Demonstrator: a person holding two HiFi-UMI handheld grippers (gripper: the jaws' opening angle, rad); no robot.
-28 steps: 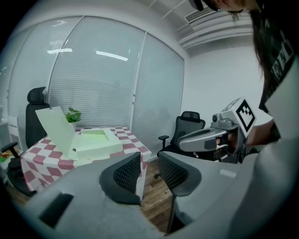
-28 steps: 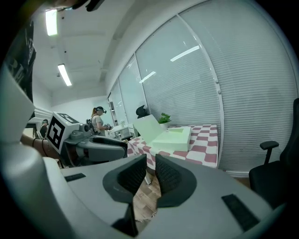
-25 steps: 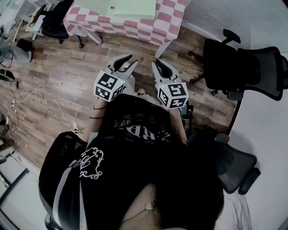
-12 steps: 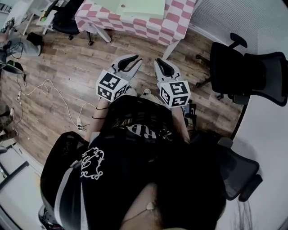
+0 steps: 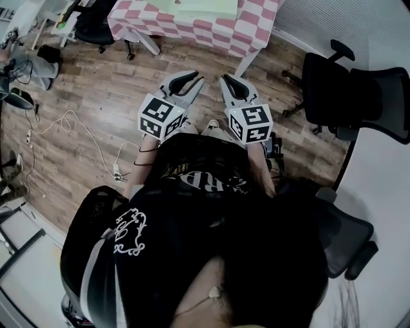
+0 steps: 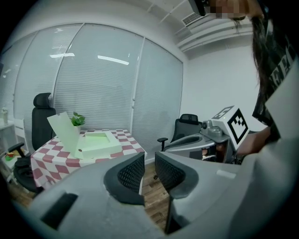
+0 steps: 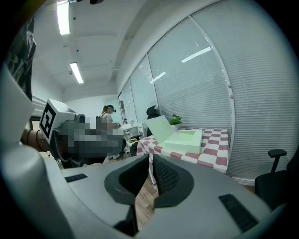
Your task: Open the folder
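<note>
The pale green box folder (image 5: 208,6) lies on the pink-and-white checked table (image 5: 250,32) at the top of the head view, well ahead of both grippers. Its lid (image 6: 63,130) stands raised at the folder's (image 6: 96,142) left; the right gripper view shows the same folder (image 7: 187,140) and lid (image 7: 159,128). My left gripper (image 5: 197,78) (image 6: 149,161) hangs in the air over the wood floor with its jaws a narrow gap apart and nothing between them. My right gripper (image 5: 224,78) (image 7: 150,161) is beside it, pads together and empty.
Black office chairs stand at the right (image 5: 359,96) and lower right (image 5: 339,237). Cables (image 5: 70,122) trail over the floor at the left. A potted plant (image 6: 77,119) sits behind the folder. Another chair (image 6: 42,112) stands by the table. A person (image 7: 108,112) stands far back.
Both grippers have edged forward toward the table. The left gripper's jaws stand closer together than a second ago. The right gripper's jaws look the same.
</note>
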